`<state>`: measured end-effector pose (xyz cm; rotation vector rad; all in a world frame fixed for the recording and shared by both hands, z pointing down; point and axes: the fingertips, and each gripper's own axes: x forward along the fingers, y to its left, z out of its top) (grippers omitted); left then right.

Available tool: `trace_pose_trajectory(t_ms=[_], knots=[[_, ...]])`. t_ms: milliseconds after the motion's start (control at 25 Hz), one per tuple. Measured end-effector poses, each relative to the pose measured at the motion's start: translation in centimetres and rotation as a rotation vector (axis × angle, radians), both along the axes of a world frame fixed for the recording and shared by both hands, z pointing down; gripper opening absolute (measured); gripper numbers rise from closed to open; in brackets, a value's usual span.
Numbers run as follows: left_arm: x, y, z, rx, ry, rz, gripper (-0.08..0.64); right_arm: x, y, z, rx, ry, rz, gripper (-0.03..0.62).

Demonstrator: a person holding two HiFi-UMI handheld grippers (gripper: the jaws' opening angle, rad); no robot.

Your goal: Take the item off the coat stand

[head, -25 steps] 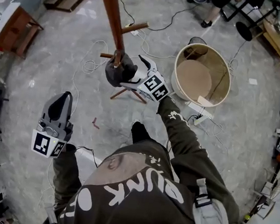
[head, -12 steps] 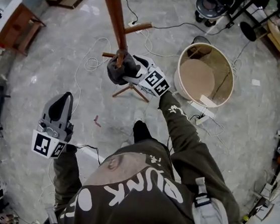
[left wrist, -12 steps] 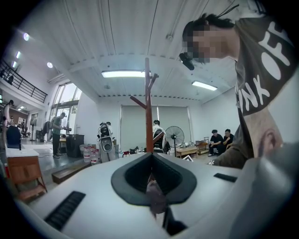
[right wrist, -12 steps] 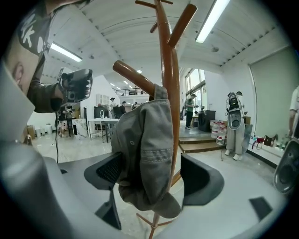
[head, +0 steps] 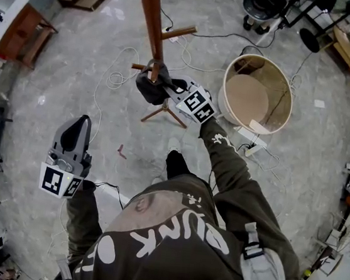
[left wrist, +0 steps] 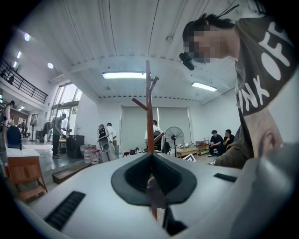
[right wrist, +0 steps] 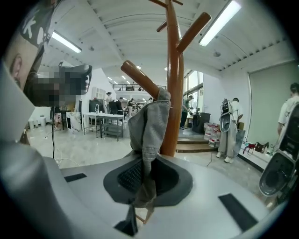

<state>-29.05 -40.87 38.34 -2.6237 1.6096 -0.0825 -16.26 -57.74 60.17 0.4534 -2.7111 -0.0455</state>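
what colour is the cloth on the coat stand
Grey cloth, best seen in the right gripper view.

Big open workshop hall here: polished stone floor (head: pixel 50 127) around the coat stand (head: pixel 151 32), cables (head: pixel 116 78) and a power strip (head: pixel 250 142) strewn near its foot. Strip lights (left wrist: pixel 124 74) above it, pedestal fan (left wrist: pixel 174 136) and water jugs (left wrist: pixel 88 155) behind, a worktable (right wrist: pixel 100 117) with people beyond, railed gallery (left wrist: pixel 18 81) far left.

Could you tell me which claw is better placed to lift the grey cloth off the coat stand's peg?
The right claw: it is shut on the grey cloth hanging from the coat stand. The left claw is shut, empty, well away from it.
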Motion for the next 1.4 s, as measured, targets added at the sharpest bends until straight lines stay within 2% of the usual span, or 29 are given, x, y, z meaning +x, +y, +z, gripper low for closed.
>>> trace_pose_trajectory(t_ms=[560, 880, 1120, 1400], knots=[[-0.7, 4.0, -1.6, 0.064, 0.011, 0.034, 0.003, 1.6, 6.6, -9.1, 0.136, -0.072, -0.023, 0.038], [-0.8, 9.5, -1.6, 0.089, 0.034, 0.058, 0.003, 3.0, 14.7, -13.2, 0.187, -0.110, -0.002, 0.038], [0.1, 16.7, -0.4, 0.101, 0.062, 0.093, 0.003, 4.9, 23.8, -14.1, 0.205, -0.134, 0.040, 0.038], [1.2, 20.9, -0.4, 0.089, 0.077, 0.144, 0.002, 6.3, 31.0, -15.3, 0.170, -0.159, 0.079, 0.038]])
